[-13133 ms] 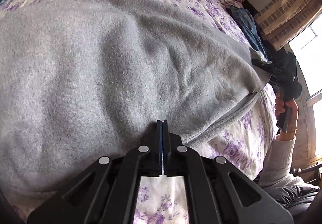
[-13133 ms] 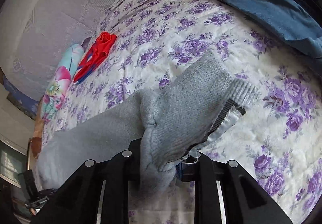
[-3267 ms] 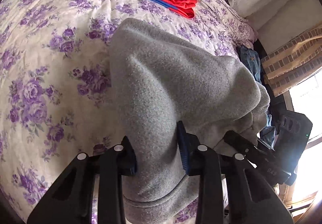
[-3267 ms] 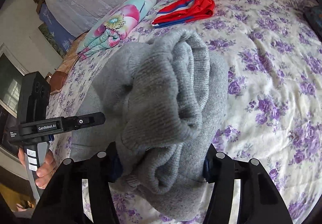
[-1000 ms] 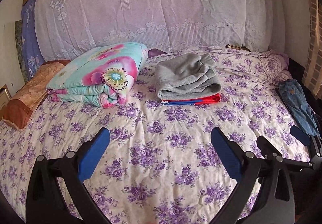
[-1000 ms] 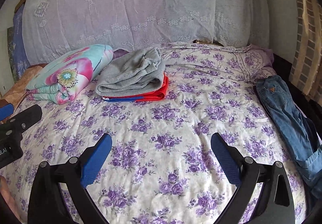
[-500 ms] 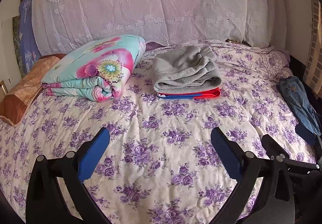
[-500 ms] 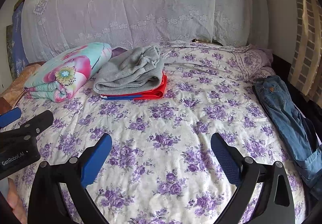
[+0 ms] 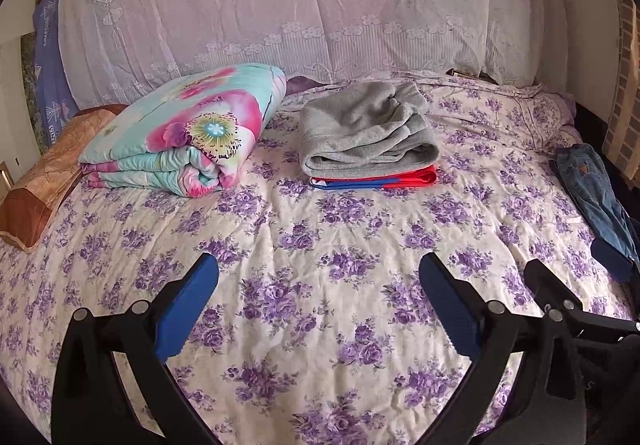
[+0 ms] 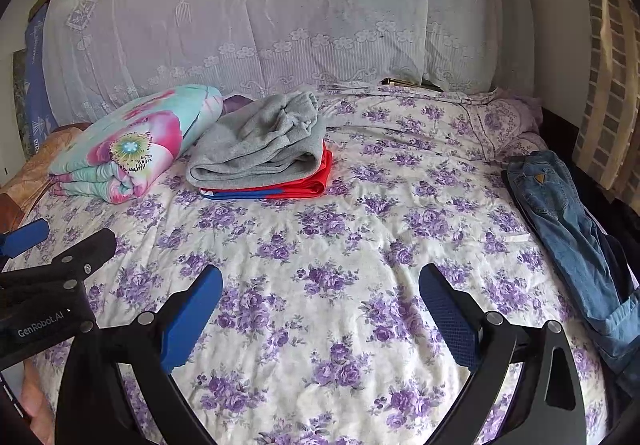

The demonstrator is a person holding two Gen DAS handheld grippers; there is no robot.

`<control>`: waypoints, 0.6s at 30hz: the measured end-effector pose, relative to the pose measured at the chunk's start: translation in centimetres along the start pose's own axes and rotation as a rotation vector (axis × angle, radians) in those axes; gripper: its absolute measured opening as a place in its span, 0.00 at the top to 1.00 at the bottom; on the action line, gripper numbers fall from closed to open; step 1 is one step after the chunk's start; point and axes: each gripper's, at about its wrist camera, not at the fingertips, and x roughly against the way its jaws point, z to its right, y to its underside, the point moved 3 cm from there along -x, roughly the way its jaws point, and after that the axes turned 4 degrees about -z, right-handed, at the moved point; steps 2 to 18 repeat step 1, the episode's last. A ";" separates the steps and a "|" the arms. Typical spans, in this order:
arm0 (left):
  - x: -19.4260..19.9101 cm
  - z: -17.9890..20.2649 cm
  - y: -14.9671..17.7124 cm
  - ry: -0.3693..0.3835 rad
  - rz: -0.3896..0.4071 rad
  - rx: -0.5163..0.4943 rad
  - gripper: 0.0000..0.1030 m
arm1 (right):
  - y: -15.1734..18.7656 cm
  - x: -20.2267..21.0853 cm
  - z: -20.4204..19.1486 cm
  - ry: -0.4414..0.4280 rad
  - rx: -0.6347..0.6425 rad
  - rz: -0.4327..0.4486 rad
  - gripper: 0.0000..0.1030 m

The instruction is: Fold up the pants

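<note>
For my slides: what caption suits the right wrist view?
Open right gripper faces grey pants folded on a red garment.

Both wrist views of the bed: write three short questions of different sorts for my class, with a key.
1. True or false: the grey pants lie folded on top of the red garment.
2. Which lies at the bed's right edge? A) blue jeans B) floral quilt C) brown pillow
3. Fill in: the left gripper and right gripper are both ____.

Key: 1 true; 2 A; 3 open, holding nothing.
</note>
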 end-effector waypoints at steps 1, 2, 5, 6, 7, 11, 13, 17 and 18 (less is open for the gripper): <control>0.0 0.0 0.0 0.000 0.000 0.000 0.05 | 0.0 0.0 0.0 0.000 -0.001 0.000 0.04; 0.0 0.0 0.0 0.000 0.000 0.000 0.05 | 0.0 0.0 0.0 0.000 -0.001 0.000 0.04; 0.0 0.0 0.0 0.000 0.000 0.000 0.05 | 0.0 0.0 0.0 0.000 -0.001 0.000 0.04; 0.0 0.0 0.0 0.000 0.000 0.000 0.05 | 0.0 0.0 0.0 0.000 -0.001 0.000 0.04; 0.0 0.0 0.0 0.000 0.000 0.000 0.05 | 0.0 0.0 0.0 0.000 -0.001 0.000 0.04; 0.0 0.0 0.0 0.000 0.000 0.000 0.05 | 0.0 0.0 0.0 0.000 -0.001 0.000 0.04; 0.0 0.0 0.0 0.000 0.000 0.000 0.05 | 0.0 0.0 0.0 0.000 -0.001 0.000 0.04; 0.0 0.0 0.0 0.000 0.000 0.000 0.05 | 0.0 0.0 0.0 0.000 -0.001 0.000 0.04; 0.0 0.0 0.0 0.000 0.000 0.000 0.05 | 0.0 0.0 0.0 0.000 -0.001 0.000 0.04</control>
